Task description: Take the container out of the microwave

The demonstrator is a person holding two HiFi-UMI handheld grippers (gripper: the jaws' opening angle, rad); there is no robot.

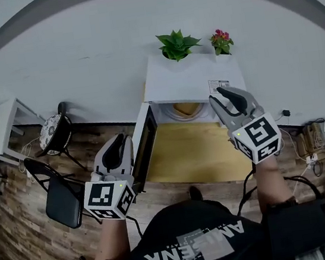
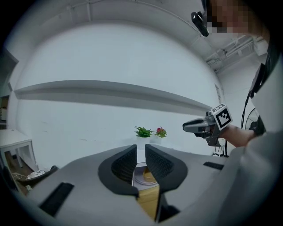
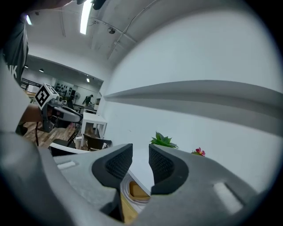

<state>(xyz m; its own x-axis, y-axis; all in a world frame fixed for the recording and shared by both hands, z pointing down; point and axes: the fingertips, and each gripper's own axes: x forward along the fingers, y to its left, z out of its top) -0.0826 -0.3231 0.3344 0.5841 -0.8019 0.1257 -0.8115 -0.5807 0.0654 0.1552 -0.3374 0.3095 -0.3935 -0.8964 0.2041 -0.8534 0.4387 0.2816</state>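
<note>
Setting: office-style workroom or lab. Evidence: wood-plank floor (image 1: 21, 236), plain white wall (image 1: 78, 42), white microwave (image 1: 191, 80) on a wooden table (image 1: 195, 152), green potted plant (image 1: 176, 44), red-flowered pot plant (image 1: 221, 41), black folding chair (image 1: 64, 200), white side table (image 1: 0, 128), loose floor cables (image 1: 307, 167), ceiling strip light (image 3: 84, 20) (exposed conduit (image 3: 116, 44) beside it).

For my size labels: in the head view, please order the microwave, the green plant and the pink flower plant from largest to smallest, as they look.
1. microwave
2. green plant
3. pink flower plant
</note>
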